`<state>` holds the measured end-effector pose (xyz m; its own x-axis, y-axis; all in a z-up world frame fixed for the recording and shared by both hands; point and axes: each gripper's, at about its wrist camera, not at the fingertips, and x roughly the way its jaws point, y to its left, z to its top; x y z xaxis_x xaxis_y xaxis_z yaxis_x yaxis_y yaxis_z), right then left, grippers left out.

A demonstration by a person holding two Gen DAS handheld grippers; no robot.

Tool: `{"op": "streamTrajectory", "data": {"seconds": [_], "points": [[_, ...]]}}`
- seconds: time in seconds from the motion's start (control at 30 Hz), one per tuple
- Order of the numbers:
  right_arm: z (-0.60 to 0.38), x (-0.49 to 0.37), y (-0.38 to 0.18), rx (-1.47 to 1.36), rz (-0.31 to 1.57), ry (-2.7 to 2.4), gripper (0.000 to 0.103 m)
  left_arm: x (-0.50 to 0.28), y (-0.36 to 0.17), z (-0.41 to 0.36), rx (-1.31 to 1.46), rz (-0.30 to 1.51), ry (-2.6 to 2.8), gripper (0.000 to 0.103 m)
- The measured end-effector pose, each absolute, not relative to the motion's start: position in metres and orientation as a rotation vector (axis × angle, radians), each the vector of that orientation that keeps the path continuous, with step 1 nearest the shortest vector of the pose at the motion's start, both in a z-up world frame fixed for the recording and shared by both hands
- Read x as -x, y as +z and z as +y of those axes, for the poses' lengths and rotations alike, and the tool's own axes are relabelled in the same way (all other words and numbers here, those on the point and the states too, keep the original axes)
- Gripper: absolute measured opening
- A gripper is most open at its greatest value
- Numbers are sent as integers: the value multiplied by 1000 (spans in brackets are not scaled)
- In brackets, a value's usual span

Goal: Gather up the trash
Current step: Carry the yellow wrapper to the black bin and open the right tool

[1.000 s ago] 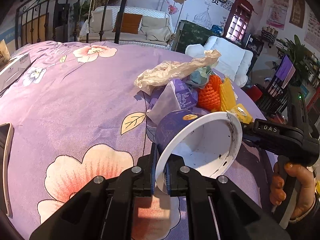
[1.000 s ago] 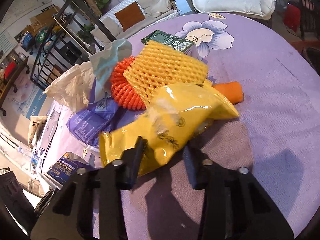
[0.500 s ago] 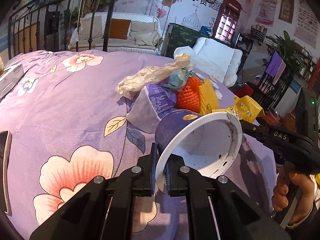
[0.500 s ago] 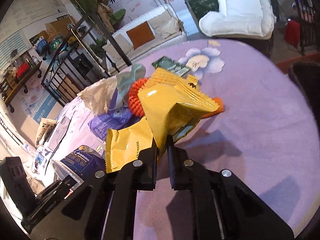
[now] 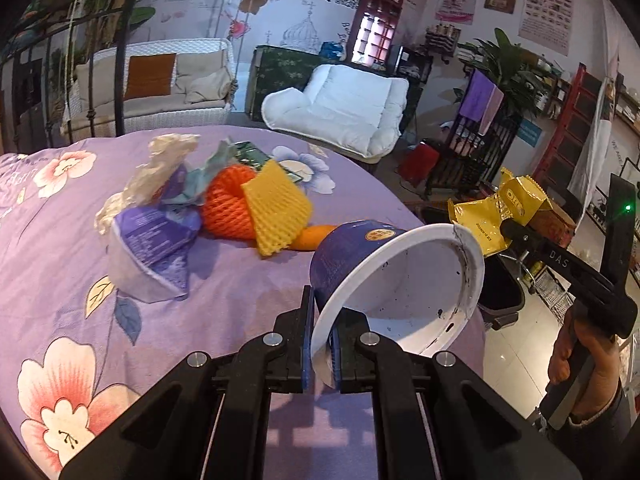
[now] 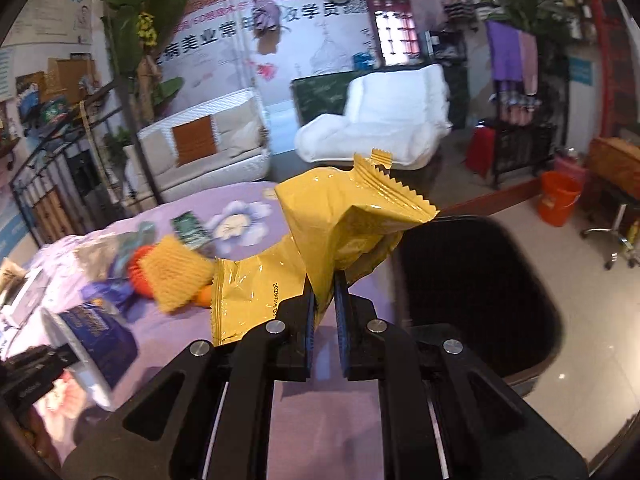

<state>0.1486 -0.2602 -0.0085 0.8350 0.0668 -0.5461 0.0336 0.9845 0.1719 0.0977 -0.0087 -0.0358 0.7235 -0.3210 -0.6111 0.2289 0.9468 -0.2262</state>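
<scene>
My left gripper (image 5: pixel 321 336) is shut on the rim of a blue paper bowl with a white inside (image 5: pixel 404 276), held above the purple floral tablecloth (image 5: pixel 60 280). My right gripper (image 6: pixel 326 300) is shut on a yellow snack wrapper (image 6: pixel 332 220) and holds it in the air beside the table's right edge, next to a black trash bin (image 6: pixel 480 292). The wrapper also shows in the left wrist view (image 5: pixel 500 212). A trash pile lies on the table: orange foam net (image 5: pixel 226 208), yellow foam net (image 5: pixel 276 208), purple wrapper (image 5: pixel 152 240), crumpled paper (image 5: pixel 160 160).
The black bin also shows below the table edge in the left wrist view (image 5: pixel 500 288). A white cushioned chair (image 5: pixel 344 108) and a wicker sofa (image 5: pixel 160 80) stand behind the table. An orange bucket (image 6: pixel 560 200) sits on the floor at right.
My right gripper closed on the yellow wrapper, lifted it off the pile and carried it right toward the bin. My left gripper, still holding the bowl, swung right.
</scene>
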Motion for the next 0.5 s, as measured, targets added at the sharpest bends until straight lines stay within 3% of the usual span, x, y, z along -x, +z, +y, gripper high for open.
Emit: {"op": "streamTrajectory", "data": {"seconds": [0.3,0.5], "points": [[-347,-163,-31,-109,627,-202,11,-116,-38,-58,111,738,-440,8],[-379,-205,-65,-24,751,-279,11,-123,-34,-88,85,742,-500,9]]}}
